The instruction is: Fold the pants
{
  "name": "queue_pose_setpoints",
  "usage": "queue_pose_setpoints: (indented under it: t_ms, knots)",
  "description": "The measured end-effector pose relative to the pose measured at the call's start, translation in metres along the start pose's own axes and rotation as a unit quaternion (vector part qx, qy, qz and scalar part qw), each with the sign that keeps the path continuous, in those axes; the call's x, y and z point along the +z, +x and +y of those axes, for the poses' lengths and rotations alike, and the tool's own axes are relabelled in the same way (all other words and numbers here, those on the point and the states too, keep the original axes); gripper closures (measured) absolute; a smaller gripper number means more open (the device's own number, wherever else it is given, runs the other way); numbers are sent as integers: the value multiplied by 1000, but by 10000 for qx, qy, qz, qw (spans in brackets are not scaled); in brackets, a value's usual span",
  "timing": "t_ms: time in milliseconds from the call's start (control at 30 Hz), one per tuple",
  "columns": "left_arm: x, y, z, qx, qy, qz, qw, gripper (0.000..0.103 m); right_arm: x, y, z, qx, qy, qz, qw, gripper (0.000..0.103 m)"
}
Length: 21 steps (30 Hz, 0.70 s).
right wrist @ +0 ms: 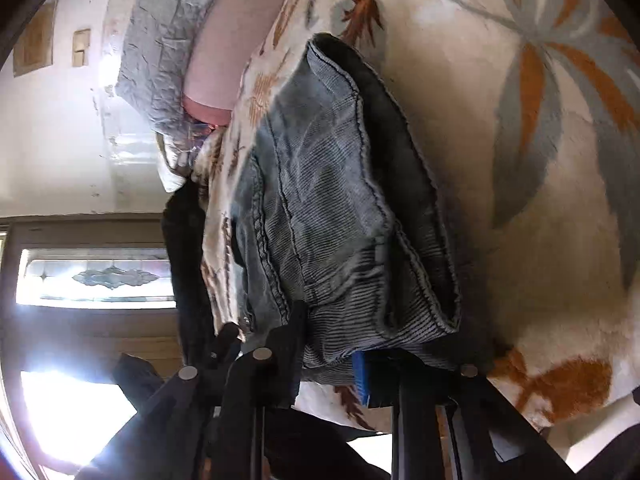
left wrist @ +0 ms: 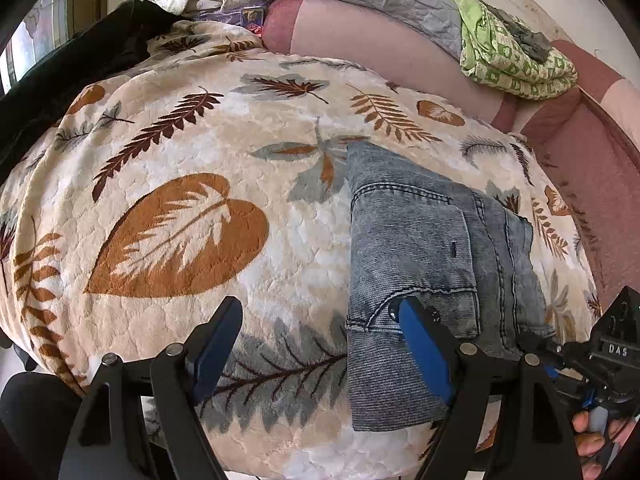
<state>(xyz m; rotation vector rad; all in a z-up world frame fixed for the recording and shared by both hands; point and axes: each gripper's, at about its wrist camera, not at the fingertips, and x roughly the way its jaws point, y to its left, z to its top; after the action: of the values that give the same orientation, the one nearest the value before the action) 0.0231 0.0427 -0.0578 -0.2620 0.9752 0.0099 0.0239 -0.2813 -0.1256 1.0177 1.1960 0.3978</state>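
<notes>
The soft, limp pants (left wrist: 432,248), already folded compactly on the bed's blanket (left wrist: 180,152), were judged best taken by a thick hem, lying partly between the spread left tool (left wrist: 320,320); the right tool's (right wrist: 332,344) state could not be told.

A: How do the left tongs (left wrist: 320,332) stand?
B: Spread wide apart, the blue pads (left wrist: 424,356) facing each other and gripping nothing.
A: And the right tongs (right wrist: 332,344)?
B: Turned onto their side. Cloth covers the fingers, so I cannot tell their state. Bare fingers (left wrist: 592,440) grip the right handle.
</notes>
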Motion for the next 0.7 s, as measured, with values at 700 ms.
queue_pose_setpoints:
  t_ms: [700]
  knots:
    - [-10,-13,-34,304,667,-230,9970,15,-25,-64,58,-468,-1375,-281,9890,51]
